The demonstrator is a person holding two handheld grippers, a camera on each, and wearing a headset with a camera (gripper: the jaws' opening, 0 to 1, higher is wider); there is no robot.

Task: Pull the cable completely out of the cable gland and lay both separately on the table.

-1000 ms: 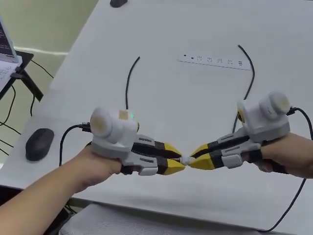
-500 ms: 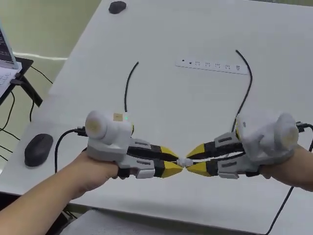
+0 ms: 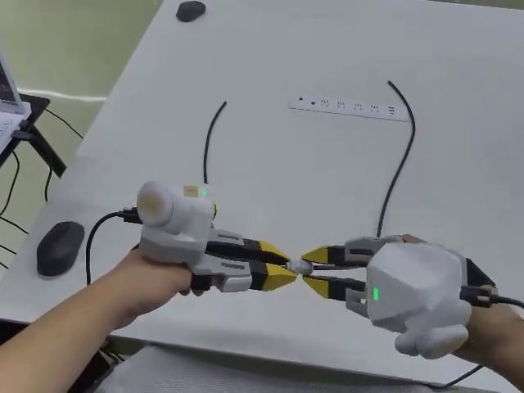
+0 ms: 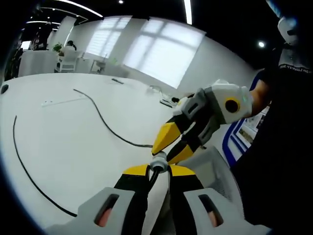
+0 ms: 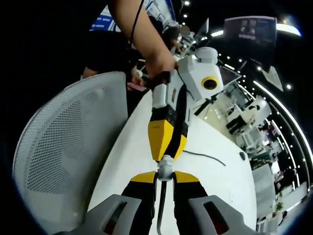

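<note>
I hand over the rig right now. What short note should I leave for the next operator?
Left gripper: shut, apparently on the cable just behind the cable gland.
Right gripper: shut on the cable gland, tip to tip with the left gripper, above the table near its front edge.
Done: both parts gripped.
Left to do: cable is not yet out of the cable gland; pull it out fully, then lay both separately on the table.
</note>
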